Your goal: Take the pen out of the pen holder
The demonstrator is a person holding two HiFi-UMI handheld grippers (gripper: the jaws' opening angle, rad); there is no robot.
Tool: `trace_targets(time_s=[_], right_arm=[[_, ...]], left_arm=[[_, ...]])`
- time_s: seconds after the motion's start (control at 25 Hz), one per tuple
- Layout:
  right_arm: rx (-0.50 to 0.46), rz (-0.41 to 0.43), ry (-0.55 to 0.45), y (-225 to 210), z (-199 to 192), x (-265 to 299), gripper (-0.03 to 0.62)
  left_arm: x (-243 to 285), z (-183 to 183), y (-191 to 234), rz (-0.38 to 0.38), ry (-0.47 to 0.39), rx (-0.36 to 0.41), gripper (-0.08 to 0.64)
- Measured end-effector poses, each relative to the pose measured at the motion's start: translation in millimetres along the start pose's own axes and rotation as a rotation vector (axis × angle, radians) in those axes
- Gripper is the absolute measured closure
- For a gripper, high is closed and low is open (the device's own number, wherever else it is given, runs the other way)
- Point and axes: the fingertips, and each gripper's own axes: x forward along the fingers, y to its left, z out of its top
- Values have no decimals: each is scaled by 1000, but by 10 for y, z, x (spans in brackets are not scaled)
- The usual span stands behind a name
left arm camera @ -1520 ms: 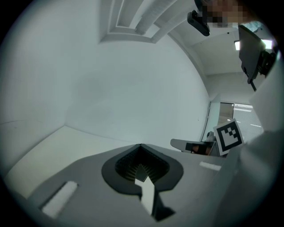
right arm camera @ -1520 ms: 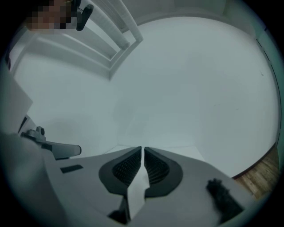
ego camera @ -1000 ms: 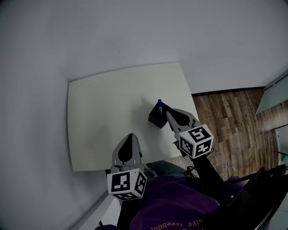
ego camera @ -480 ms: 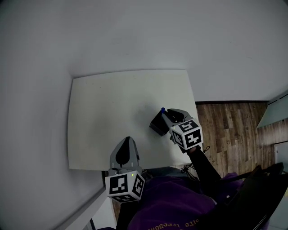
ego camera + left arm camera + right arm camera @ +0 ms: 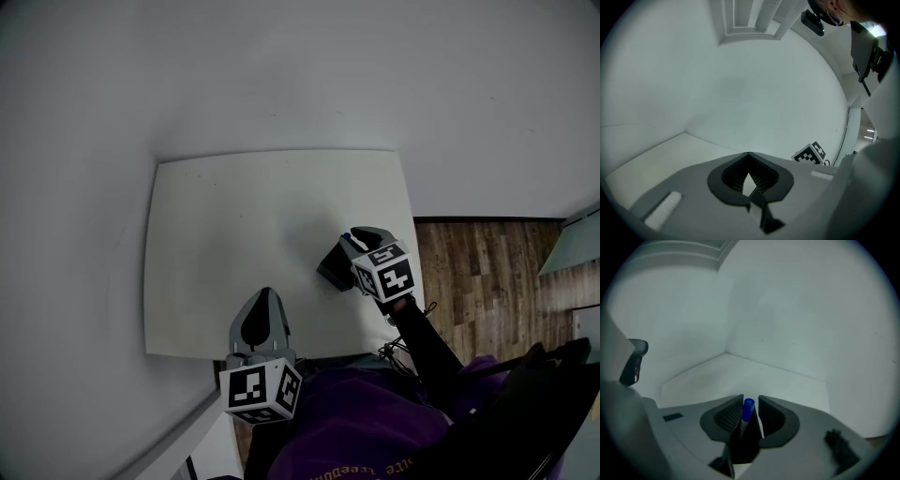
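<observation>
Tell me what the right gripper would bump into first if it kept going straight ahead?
Most likely the blue-capped pen: it stands between the right gripper's open jaws, sticking up out of the black pen holder. Past it lies only the white table, though depth is hard to judge.

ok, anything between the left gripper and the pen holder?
No. In the head view only bare table lies between left gripper and pen holder; right gripper sits at the holder.

In the head view the right gripper (image 5: 364,236) hides most of the pen holder (image 5: 330,269) from us; its own view shows us only the blue cap of the pen (image 5: 748,408).
</observation>
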Motion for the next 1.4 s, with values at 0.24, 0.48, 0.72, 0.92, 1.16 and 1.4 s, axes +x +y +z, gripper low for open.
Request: trace_targets(time_s=[0.24,0.48,0.72,0.92,1.16,1.4], right_arm=[[-6,11,19,13,-12,68,499],[-13,5,36,30,-59,93,500],[0,15,36,46,-56,75,513],[5,27,43,75,-75,39,517],[20,23,34,75,-72,-38,517],[30,11,16,78,-31,-125,517]], left_arm=[[53,14,29,4,1,-2,552],[63,38,80,6,-1,-4,552],[65,61,92,3,-1,-4,552],[64,67,84,-12,-4,-1,552],[56,72,72,-25,-3,-3,552],[74,117,76,-41,-16,-1,552]])
